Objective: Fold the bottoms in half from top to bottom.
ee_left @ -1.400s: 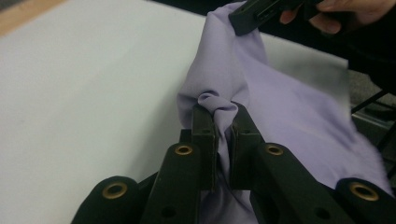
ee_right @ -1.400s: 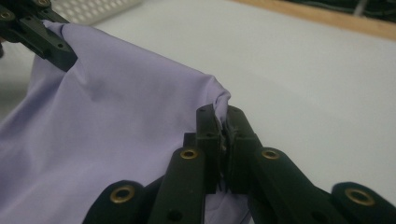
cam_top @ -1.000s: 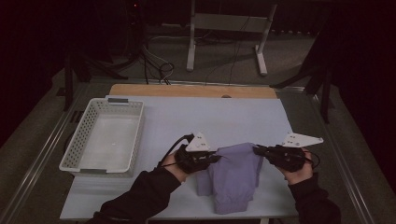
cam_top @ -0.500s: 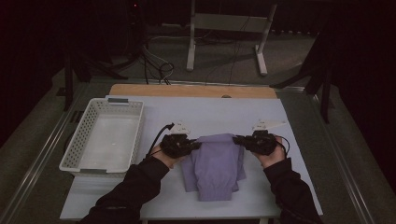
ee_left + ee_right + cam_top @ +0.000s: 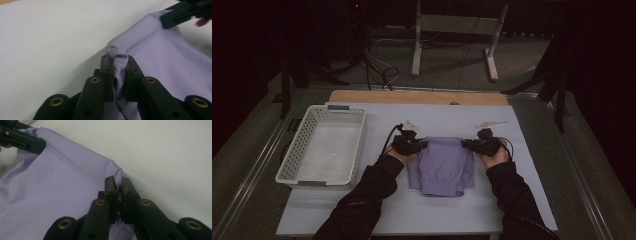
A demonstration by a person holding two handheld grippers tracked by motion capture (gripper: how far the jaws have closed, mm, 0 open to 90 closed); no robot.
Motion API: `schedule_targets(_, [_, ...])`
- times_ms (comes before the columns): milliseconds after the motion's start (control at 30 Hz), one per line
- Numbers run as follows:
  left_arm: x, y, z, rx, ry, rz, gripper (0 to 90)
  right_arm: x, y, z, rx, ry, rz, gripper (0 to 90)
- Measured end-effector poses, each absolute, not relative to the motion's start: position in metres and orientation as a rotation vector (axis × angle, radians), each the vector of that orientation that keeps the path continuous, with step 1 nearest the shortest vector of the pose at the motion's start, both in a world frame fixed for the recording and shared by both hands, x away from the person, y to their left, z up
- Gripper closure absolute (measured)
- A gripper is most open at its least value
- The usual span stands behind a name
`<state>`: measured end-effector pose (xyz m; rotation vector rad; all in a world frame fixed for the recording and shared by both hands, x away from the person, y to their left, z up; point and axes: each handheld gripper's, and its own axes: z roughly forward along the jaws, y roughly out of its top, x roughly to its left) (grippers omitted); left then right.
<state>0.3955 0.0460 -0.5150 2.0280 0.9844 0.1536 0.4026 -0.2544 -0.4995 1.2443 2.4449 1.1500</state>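
As gripped: the lavender garment (image 5: 443,166) lay folded on the surface (image 5: 522,200), long axis toward the person.
Left gripper (image 5: 117,65): fingers clamped on far-left corner.
Right gripper (image 5: 119,185): fingers clamped on far-right corner.
Basket (image 5: 292,170): left, nearer left gripper.

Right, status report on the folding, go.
Left gripper shut on purple cloth, far left corner. Right gripper shut on far right corner. Cloth folded, flat on table. White basket off to the left, nothing in the way.
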Motion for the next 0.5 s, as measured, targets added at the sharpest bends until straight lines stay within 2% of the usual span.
schedule_targets(100, [0.397, 0.053, -0.519, 2.017, 1.025, 0.173, 81.2, 0.412, -0.253, -0.507, 1.255, 2.45, 1.087, 84.3])
schedule_targets(233, [0.399, 0.057, -0.52, 2.026, 1.048, 0.168, 87.8, 0.418, -0.25, -0.511, 1.263, 2.455, 1.074, 84.2])
schedule_targets(367, [0.4, 0.057, -0.519, 2.029, 1.066, 0.19, 87.5, 0.425, -0.245, -0.512, 1.265, 2.437, 1.049, 82.5])
schedule_targets(400, [0.4, 0.057, -0.519, 2.029, 1.066, 0.19, 85.8, 0.425, -0.245, -0.512, 1.265, 2.437, 1.049, 82.5])
schedule_targets(433, [0.4, 0.058, -0.518, 2.02, 1.081, 0.237, 78.7, 0.429, -0.244, -0.513, 1.285, 2.415, 1.032, 76.3])
schedule_targets(467, [0.4, 0.058, -0.518, 2.02, 1.081, 0.237, 74.9, 0.429, -0.244, -0.513, 1.285, 2.415, 1.032, 76.3])
schedule_targets(500, [0.403, 0.063, -0.515, 1.977, 1.106, 0.27, 66.8, 0.432, -0.245, -0.51, 1.306, 2.363, 1.024, 66.2])
